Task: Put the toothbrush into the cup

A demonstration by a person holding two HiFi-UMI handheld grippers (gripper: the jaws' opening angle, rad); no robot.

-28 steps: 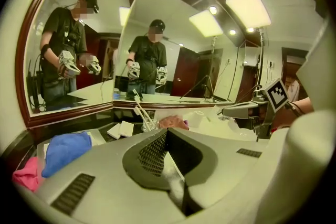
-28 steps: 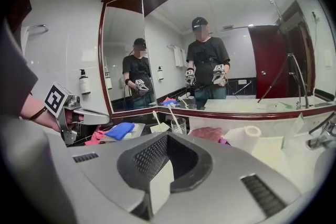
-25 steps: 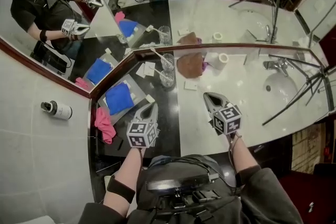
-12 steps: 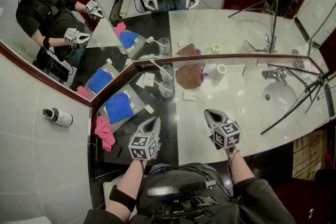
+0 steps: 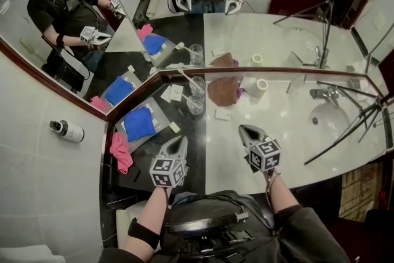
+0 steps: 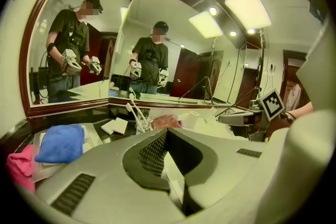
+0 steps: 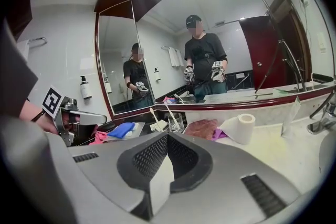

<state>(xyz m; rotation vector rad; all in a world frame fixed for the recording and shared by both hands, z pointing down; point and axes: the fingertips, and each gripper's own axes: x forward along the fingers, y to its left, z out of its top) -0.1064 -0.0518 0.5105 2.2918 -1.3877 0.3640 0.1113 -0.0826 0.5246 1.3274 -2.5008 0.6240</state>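
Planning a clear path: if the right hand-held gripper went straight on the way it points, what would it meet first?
Judging by the head view, the right hand-held gripper would likely reach the small white square first, then the brown cloth behind it; depth is unclear.

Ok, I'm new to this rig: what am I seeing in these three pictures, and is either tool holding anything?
No robot: a person holds a two-jaw gripper in each hand. The head view looks down from their head; the two gripper views look along each gripper's jaws. The left gripper and right gripper hover over a bathroom counter, both shut and empty. By the mirror stands the cup with the toothbrush already in it, beside a brown cloth and a toilet roll; a blue cloth lies further left.
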